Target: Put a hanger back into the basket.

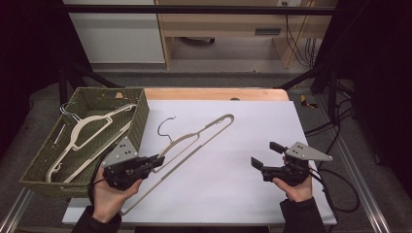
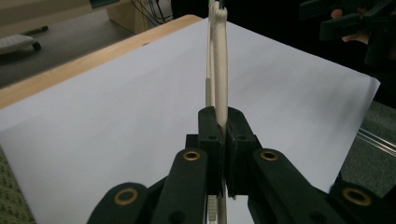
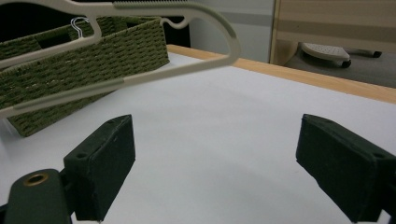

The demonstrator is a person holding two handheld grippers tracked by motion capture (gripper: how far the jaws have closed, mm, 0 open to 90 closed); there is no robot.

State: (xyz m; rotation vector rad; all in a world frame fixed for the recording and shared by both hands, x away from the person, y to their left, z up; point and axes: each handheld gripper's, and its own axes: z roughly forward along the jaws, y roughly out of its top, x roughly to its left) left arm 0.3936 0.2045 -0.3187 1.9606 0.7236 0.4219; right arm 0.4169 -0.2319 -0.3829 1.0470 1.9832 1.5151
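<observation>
A cream plastic hanger (image 1: 198, 134) with a wire hook is tilted over the white sheet, one end raised. My left gripper (image 1: 156, 161) is shut on its bar near the neck; in the left gripper view the pads (image 2: 211, 128) pinch the hanger (image 2: 219, 70), which runs straight away from the camera. My right gripper (image 1: 266, 154) hovers over the right part of the sheet, open, with nothing between its jaws (image 3: 215, 172). From there the hanger (image 3: 140, 74) hangs in the air ahead, apart from the pads. A second cream hanger (image 1: 90, 128) lies in the green woven basket (image 1: 141, 116).
The basket (image 3: 93, 60) stands at the table's left edge, close to my left hand. A white sheet (image 1: 233, 184) covers the wooden table (image 1: 214, 93). Black cables trail on the floor to the right. Furniture stands behind the table.
</observation>
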